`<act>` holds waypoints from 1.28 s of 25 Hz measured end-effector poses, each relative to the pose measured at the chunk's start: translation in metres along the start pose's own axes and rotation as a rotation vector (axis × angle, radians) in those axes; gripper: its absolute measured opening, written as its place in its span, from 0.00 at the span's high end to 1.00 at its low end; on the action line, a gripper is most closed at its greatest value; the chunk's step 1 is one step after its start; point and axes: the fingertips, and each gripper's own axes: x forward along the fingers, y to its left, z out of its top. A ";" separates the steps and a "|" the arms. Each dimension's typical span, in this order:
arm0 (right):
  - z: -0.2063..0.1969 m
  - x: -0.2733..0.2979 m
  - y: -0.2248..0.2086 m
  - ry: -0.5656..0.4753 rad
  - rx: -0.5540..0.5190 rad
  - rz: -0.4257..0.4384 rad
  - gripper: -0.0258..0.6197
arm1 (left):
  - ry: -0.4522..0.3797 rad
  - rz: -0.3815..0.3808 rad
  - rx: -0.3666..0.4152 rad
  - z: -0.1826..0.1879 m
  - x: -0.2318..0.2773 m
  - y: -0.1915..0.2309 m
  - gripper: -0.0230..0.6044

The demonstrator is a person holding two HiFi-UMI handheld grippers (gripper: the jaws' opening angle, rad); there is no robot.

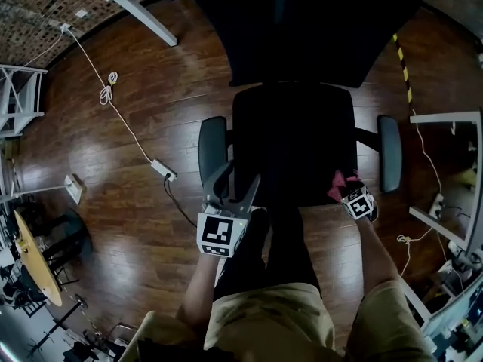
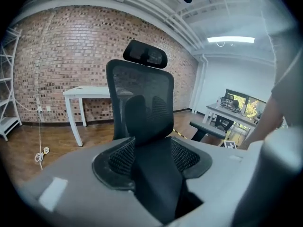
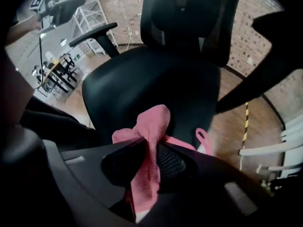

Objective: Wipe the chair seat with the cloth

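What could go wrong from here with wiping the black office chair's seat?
The bunched pink cloth is pinched by only a narrow fold in the right gripper; it could slip out under pressure. The left gripper hangs open at the front left corner of the black padded seat, steadying nothing, so the seat might swivel or shift on the wooden floor.

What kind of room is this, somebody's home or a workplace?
Probably a workplace, an office or lab: a mesh office chair stands on a wooden floor, a white table stands by a brick wall, and more desks stand at the far end.
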 end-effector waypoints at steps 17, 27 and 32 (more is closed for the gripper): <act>0.193 0.042 0.276 -0.317 0.030 0.470 0.84 | 0.007 0.140 -0.044 -0.006 -0.037 0.053 0.63; 0.144 0.061 0.285 -0.151 -0.488 0.445 0.84 | 0.036 0.154 -0.088 -0.024 -0.038 0.057 0.63; 0.026 0.034 0.135 -0.001 -0.346 0.280 0.84 | 0.026 0.070 -0.079 -0.013 -0.008 0.029 0.63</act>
